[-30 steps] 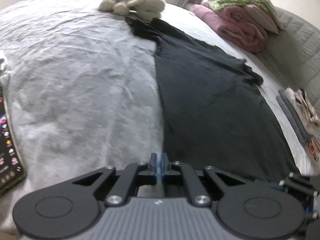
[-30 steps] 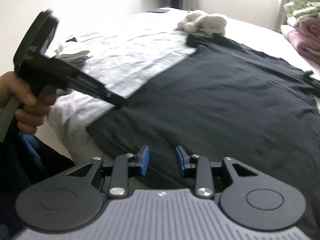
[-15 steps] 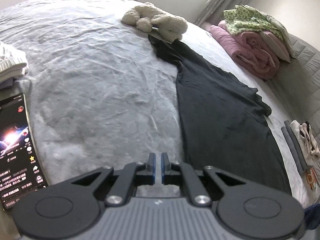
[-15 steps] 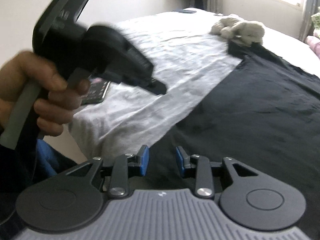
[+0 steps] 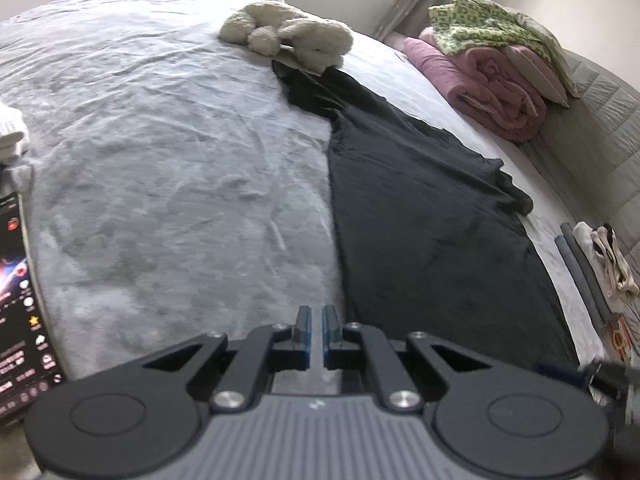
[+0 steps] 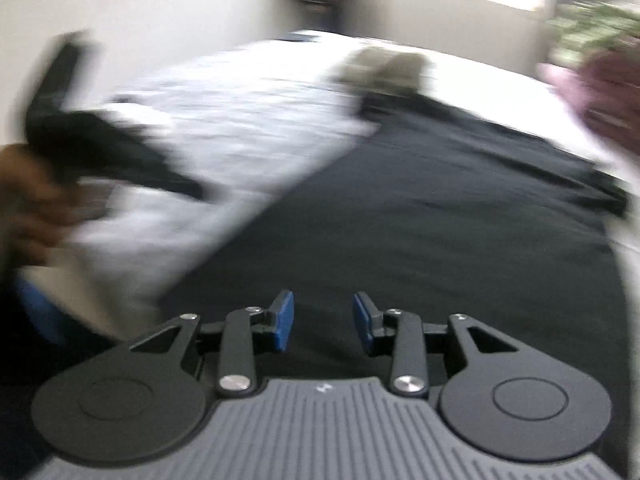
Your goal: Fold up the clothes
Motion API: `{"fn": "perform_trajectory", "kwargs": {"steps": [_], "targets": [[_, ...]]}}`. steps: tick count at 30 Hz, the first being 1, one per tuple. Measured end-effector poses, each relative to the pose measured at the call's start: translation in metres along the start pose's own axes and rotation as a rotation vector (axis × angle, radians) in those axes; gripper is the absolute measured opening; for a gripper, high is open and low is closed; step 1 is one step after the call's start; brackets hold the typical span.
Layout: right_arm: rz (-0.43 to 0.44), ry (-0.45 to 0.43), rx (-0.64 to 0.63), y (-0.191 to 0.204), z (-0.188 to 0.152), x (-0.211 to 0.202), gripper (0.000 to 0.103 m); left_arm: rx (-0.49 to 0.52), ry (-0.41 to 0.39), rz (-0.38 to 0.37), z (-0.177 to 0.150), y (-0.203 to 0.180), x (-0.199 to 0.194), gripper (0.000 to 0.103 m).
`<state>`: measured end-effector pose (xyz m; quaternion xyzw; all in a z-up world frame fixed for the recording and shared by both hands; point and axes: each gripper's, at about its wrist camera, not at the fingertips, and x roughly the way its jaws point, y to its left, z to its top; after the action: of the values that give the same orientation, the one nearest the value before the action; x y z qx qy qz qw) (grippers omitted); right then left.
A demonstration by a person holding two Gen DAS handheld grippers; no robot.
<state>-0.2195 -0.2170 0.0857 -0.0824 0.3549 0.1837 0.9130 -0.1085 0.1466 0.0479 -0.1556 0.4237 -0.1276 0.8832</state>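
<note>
- The left gripper (image 5: pixel 316 334) points down at a slant, its jaws closed with nothing between them.
- The right gripper (image 6: pixel 322 322) is opening, nothing between its blue pads (image 6: pixel 283 320).
- A hand (image 6: pixel 30 196) holds the left gripper's handle.

Cream plush toy (image 5: pixel 288 36) on grey bedspread (image 5: pixel 160 152), lit phone (image 5: pixel 20 304) at its edge

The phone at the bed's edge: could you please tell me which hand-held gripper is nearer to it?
Left. The left hand-held gripper hangs over the grey sheet beside the phone; the right hand-held gripper is farther off, over the black garment.
</note>
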Motion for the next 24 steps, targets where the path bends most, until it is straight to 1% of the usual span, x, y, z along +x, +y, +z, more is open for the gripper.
{"fn": "perform_trajectory", "kwargs": {"steps": [2, 5, 6, 7, 8, 9, 10, 12, 15, 18, 19, 20, 22, 24], "targets": [[-0.151, 0.057, 0.097, -0.051, -0.011, -0.002, 0.038, 0.007, 0.015, -0.008, -0.002, -0.004, 0.004, 0.003], [-0.3, 0.223, 0.223, -0.11, -0.038, -0.001, 0.038, 0.032, 0.037, -0.003, -0.005, -0.011, 0.01, 0.003], [-0.342, 0.255, 0.258, -0.126, -0.048, -0.005, 0.037, 0.037, 0.042, 0.0, -0.006, -0.012, 0.011, 0.003], [-0.374, 0.264, 0.306, -0.139, -0.055, -0.011, 0.038, 0.037, 0.047, 0.003, -0.007, -0.012, 0.012, 0.003], [-0.399, 0.268, 0.359, -0.149, -0.059, -0.017, 0.036, 0.035, 0.051, 0.002, -0.007, -0.011, 0.013, 0.003], [-0.421, 0.276, 0.394, -0.156, -0.06, -0.021, 0.035, 0.035, 0.053, 0.002, -0.008, -0.012, 0.014, 0.003], [-0.442, 0.289, 0.385, -0.156, -0.06, -0.021, 0.035, 0.038, 0.054, 0.003, -0.008, -0.012, 0.014, 0.003], [-0.483, 0.315, 0.318, -0.151, -0.059, -0.017, 0.036, 0.043, 0.056, 0.003, -0.008, -0.014, 0.015, 0.003], [-0.502, 0.312, 0.298, -0.149, -0.059, -0.019, 0.036, 0.04, 0.056, 0.001, -0.007, -0.015, 0.016, 0.003], [-0.53, 0.254, 0.266, -0.14, -0.054, -0.023, 0.037, 0.027, 0.054, -0.002, -0.005, -0.013, 0.016, 0.003], [-0.538, 0.228, 0.241, -0.134, -0.05, -0.024, 0.041, 0.021, 0.05, -0.001, -0.003, -0.012, 0.015, 0.003], [-0.525, 0.199, 0.213, -0.125, -0.044, -0.024, 0.042, 0.015, 0.044, 0.001, -0.001, -0.011, 0.015, 0.003], [-0.463, 0.142, 0.173, -0.107, -0.034, -0.023, 0.043, -0.005, 0.031, 0.006, 0.004, -0.009, 0.014, 0.003], [-0.365, 0.089, 0.141, -0.081, -0.022, -0.02, 0.044, -0.037, 0.013, 0.017, 0.01, -0.004, 0.013, 0.003]]}}
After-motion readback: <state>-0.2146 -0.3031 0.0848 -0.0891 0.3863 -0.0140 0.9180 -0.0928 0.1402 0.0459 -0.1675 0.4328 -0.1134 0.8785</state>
